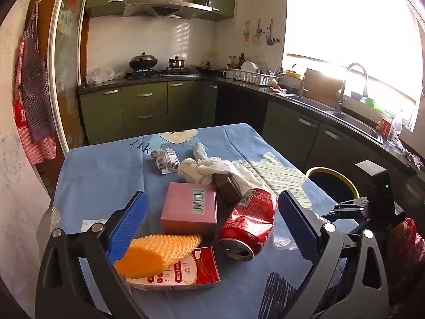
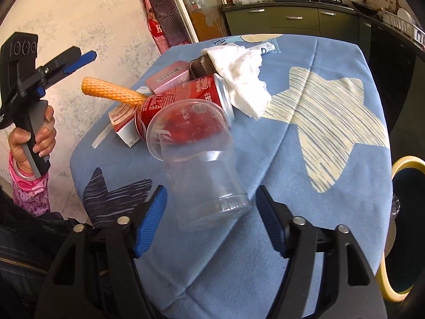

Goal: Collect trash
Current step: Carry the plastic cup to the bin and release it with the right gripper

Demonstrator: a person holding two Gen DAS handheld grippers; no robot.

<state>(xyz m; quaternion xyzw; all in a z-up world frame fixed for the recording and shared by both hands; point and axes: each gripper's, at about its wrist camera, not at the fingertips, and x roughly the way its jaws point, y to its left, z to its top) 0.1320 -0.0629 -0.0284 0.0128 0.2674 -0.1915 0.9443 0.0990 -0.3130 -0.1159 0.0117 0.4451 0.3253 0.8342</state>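
Trash lies on a table with a blue cloth [image 1: 106, 175]. In the left wrist view my left gripper [image 1: 212, 212] is open above a crushed red cola can [image 1: 248, 223], a pink box [image 1: 190, 207], an orange foam net [image 1: 159, 252] and a red-white carton [image 1: 186, 271]. Farther back lie a white tissue [image 1: 225, 168], a brown tub [image 1: 225, 188] and crumpled wrappers [image 1: 166, 158]. In the right wrist view my right gripper [image 2: 212, 212] is open around the base of a clear plastic cup [image 2: 196, 159] lying on its side against the can [image 2: 180, 98].
A bin with a yellow rim [image 1: 334, 183] stands at the table's right side; it also shows in the right wrist view [image 2: 406, 228]. Green kitchen cabinets, a stove [image 1: 159, 71] and a sink [image 1: 353, 122] stand behind. A wall with aprons [image 1: 32, 101] is at the left.
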